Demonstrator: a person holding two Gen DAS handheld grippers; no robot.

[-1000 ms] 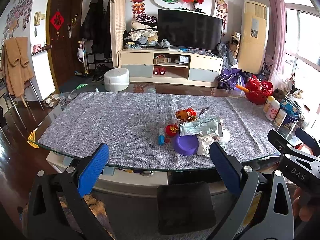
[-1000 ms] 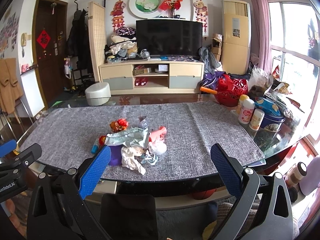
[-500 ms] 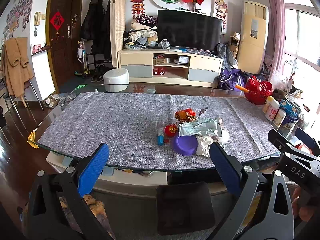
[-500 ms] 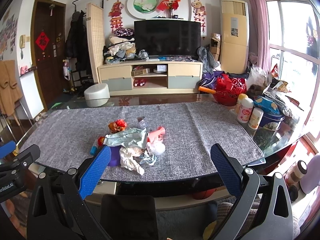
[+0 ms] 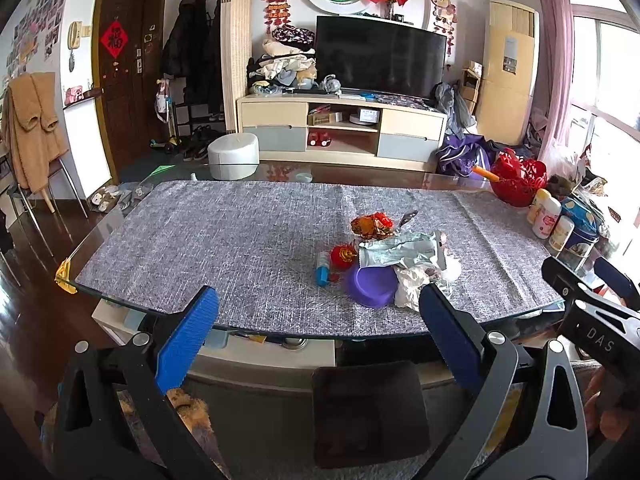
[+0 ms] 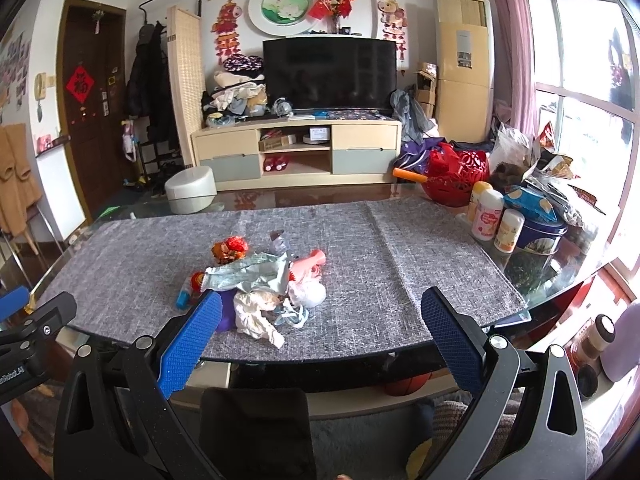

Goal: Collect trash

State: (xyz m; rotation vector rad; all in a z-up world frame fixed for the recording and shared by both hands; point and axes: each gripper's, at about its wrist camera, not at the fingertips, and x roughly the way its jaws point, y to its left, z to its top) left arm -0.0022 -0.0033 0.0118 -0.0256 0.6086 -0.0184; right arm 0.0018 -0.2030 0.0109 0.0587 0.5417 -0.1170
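A heap of trash lies on the grey table mat (image 5: 240, 240): a silver-green foil wrapper (image 5: 400, 251) (image 6: 248, 274), crumpled white paper (image 6: 256, 314), a purple bowl (image 5: 372, 286), a small blue tube (image 5: 322, 272), red and orange wrappers (image 5: 372, 226) (image 6: 229, 249) and a pink piece (image 6: 310, 261). My left gripper (image 5: 316, 334) hangs open before the table's near edge, short of the heap. My right gripper (image 6: 320, 334) is open too, its left pad (image 6: 190, 344) overlapping the bowl in the right wrist view. Neither holds anything.
Bottles (image 6: 486, 216), a blue tin (image 6: 540, 236) and a red basket (image 6: 458, 178) crowd the table's right end. A TV cabinet (image 5: 340, 132) and a white stool (image 5: 234, 156) stand beyond the glass table. A dark chair back (image 5: 368, 408) sits right below my left gripper.
Both views have shifted slightly; the right gripper has edged a little nearer the heap. Nothing was gripped or moved on the table.
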